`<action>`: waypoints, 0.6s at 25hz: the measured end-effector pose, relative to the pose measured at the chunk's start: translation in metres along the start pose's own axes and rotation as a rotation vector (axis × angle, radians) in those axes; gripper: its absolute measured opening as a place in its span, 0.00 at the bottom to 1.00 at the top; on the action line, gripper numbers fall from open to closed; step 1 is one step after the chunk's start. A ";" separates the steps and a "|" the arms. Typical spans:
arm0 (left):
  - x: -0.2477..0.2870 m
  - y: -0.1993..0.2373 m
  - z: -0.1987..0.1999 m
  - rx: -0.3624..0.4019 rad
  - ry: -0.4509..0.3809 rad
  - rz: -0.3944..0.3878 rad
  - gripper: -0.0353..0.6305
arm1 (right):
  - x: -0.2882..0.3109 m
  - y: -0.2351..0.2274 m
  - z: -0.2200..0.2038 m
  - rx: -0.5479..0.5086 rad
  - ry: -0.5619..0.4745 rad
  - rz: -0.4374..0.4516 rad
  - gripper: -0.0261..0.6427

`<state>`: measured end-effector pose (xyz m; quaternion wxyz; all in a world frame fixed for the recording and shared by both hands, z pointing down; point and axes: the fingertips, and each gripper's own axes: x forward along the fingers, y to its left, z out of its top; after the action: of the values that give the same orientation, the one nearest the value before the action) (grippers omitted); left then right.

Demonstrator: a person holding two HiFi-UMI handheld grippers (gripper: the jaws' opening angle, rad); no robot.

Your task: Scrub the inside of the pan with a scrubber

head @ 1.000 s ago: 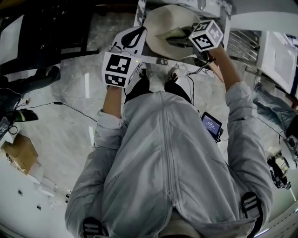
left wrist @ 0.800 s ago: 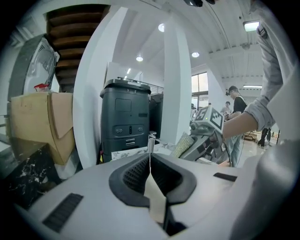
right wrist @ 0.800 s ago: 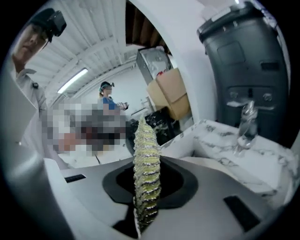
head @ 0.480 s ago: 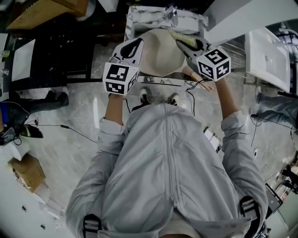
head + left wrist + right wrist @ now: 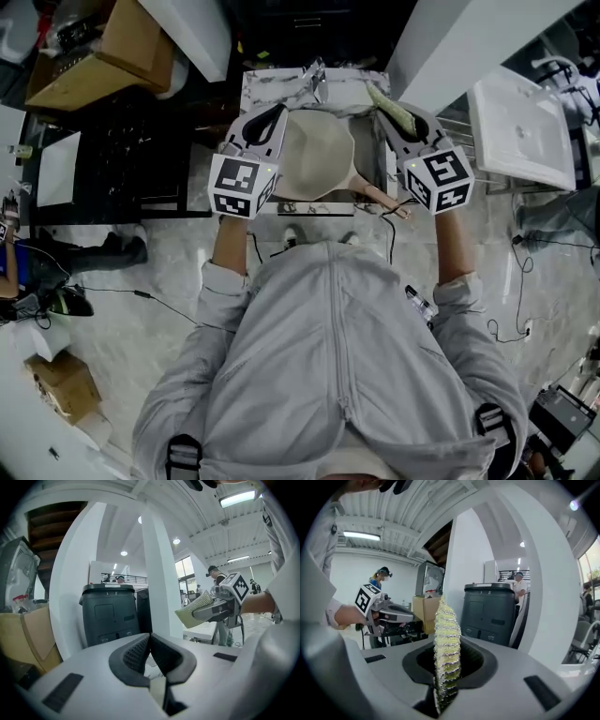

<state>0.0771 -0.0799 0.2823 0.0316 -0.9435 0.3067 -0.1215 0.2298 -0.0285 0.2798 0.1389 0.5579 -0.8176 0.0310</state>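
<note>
A cream pan (image 5: 317,155) is held up in front of me, its handle (image 5: 377,194) pointing down and right. My left gripper (image 5: 270,114) is at the pan's left rim. Its jaws are shut on a thin pale edge (image 5: 158,692), which looks like that rim. My right gripper (image 5: 392,105) is just right of the pan, shut on a yellow-green scrubber (image 5: 386,97). In the right gripper view the scrubber (image 5: 446,644) stands edge-on between the jaws. In the left gripper view the scrubber (image 5: 197,611) sticks out of the right gripper (image 5: 213,613).
A marbled counter edge (image 5: 314,80) lies beyond the pan. A white basin (image 5: 520,127) sits at the right and cardboard boxes (image 5: 103,47) at the upper left. A black bin (image 5: 112,616) and a white column (image 5: 161,573) stand ahead. Cables trail on the floor (image 5: 141,281).
The scrubber has come out of the pan's inside and now sits beside its right rim. Both grippers and the pan have dropped lower in the head view, and the pan looks smaller.
</note>
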 end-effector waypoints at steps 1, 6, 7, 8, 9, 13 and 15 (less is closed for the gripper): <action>0.002 0.000 0.007 0.011 -0.010 -0.003 0.09 | -0.004 -0.006 0.006 0.000 -0.010 -0.030 0.17; 0.005 0.002 0.039 0.051 -0.067 -0.008 0.09 | -0.024 -0.023 0.031 -0.025 -0.054 -0.140 0.17; 0.005 0.002 0.044 0.057 -0.078 -0.008 0.09 | -0.027 -0.025 0.036 -0.032 -0.063 -0.154 0.17; 0.005 0.003 0.050 0.061 -0.088 -0.008 0.09 | -0.030 -0.027 0.041 -0.038 -0.071 -0.167 0.17; 0.006 0.004 0.054 0.065 -0.097 -0.008 0.09 | -0.033 -0.028 0.045 -0.042 -0.080 -0.178 0.17; 0.004 0.006 0.068 0.078 -0.117 -0.010 0.09 | -0.043 -0.032 0.055 -0.038 -0.100 -0.209 0.17; 0.002 0.010 0.075 0.084 -0.127 -0.005 0.09 | -0.046 -0.033 0.060 -0.033 -0.108 -0.220 0.17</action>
<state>0.0916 -0.0897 0.2087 0.0904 -0.9479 0.2962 -0.0743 0.2642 -0.0114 0.2062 0.1065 0.6428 -0.7581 -0.0281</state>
